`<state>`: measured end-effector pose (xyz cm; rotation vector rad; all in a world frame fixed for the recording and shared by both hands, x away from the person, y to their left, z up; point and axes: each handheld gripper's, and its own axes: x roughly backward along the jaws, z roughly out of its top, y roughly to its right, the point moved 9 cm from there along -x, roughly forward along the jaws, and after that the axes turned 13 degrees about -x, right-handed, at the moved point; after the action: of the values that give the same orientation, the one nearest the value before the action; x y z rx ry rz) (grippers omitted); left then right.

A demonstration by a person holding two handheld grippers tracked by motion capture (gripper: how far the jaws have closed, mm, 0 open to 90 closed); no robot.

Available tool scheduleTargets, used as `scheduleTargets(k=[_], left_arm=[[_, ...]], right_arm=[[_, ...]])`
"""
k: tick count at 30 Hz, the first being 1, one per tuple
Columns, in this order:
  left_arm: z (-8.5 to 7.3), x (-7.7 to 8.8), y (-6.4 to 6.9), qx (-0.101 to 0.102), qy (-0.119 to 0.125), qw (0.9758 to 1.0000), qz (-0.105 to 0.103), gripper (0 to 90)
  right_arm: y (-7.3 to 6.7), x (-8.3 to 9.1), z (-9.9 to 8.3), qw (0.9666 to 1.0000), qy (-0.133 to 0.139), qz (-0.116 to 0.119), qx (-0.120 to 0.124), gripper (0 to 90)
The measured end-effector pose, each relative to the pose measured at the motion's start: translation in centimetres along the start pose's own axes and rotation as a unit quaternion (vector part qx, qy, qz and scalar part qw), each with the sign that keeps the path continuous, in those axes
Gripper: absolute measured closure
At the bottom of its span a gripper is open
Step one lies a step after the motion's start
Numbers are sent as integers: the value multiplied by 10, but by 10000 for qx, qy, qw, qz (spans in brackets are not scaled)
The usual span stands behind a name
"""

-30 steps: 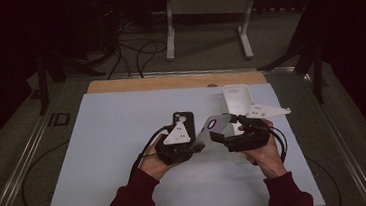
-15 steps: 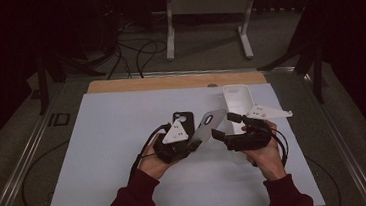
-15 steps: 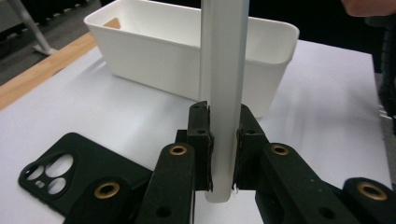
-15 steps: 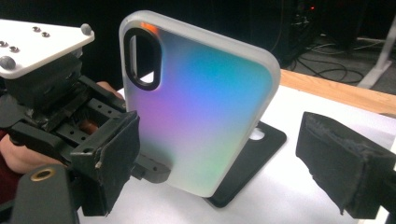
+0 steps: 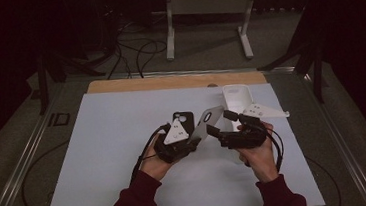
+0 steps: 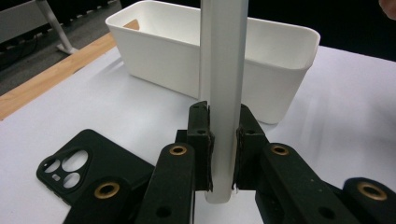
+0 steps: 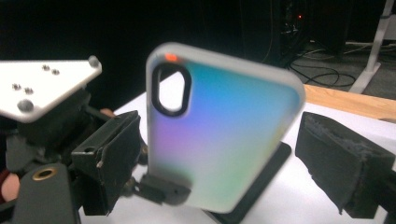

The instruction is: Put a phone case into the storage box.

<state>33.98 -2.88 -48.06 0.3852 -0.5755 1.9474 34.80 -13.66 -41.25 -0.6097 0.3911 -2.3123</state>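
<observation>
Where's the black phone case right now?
The black case lies flat on the white mat at mid-table in the high view, just behind the left gripper, left of the white bin.

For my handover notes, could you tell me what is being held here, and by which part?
The left gripper clamps a translucent phone case across its bottom end. The right gripper stands open beside it, holding nothing.

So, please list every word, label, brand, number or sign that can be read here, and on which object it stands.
None can be read: the iridescent phone case, the black phone case, the white bin and the grey plate on the left gripper show no print.
</observation>
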Motion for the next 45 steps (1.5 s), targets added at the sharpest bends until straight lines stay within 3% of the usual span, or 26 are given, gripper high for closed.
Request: scheduleTargets(k=[3, 5, 19, 25, 34, 38, 45], left_arm=[[1, 0, 0, -4, 17, 10000, 16, 810], [1, 0, 1, 4, 31, 10000, 12, 810], [2, -10, 11, -37, -51, 9999, -119, 811], [3, -12, 14, -37, -30, 9998, -176, 811], [3, -12, 13, -55, -49, 9998, -186, 802], [3, -12, 15, -65, -44, 9997, -225, 759], [1, -10, 10, 4, -75, 9998, -166, 559]], right_arm=[[0, -1, 1, 10000, 35, -8, -27, 140], [2, -2, 4, 9997, 99, -72, -228, 141], [2, -7, 7, 9985, 232, -86, -487, 158], [2, -8, 8, 9981, 294, -83, -539, 152], [-1, -7, 8, 9987, 335, -117, -361, 167], [-2, -8, 7, 9991, 297, -141, -278, 168], [1, -7, 8, 9988, 318, -212, -299, 168]])
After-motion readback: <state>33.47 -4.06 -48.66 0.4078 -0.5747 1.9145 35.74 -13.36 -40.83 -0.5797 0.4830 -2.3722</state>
